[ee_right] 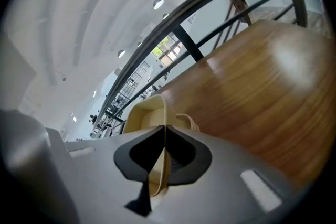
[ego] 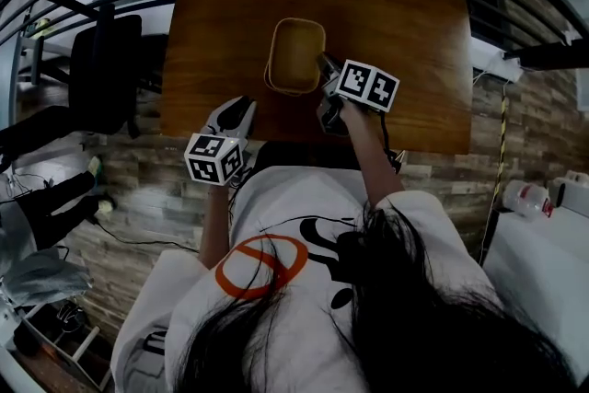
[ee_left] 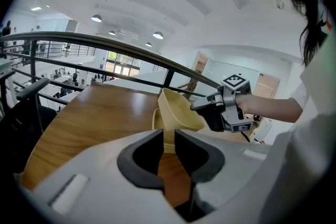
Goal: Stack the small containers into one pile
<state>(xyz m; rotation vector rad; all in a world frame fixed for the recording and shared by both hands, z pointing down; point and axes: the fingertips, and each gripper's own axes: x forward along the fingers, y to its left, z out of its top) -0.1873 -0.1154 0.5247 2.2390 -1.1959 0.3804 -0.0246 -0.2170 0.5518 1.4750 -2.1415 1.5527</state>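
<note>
We are pinching the thin wall of a cream container [ee_right: 142, 113] between the closed jaws of our right gripper [ee_right: 164, 139]. We are holding it tilted over a second container [ee_left: 155, 119] at the centre top of the head view, on the wooden table [ego: 414, 41]. Our left gripper [ee_left: 168, 149], at the lower left, is hanging empty with its jaws slightly apart. We are judging the pile nearly made, with seating and releasing left to do.

In front of you stands a rectangular brown wooden table [ego: 405, 32]. A small beige plastic container [ee_left: 155, 118] lies directly on it, near its middle.
</note>
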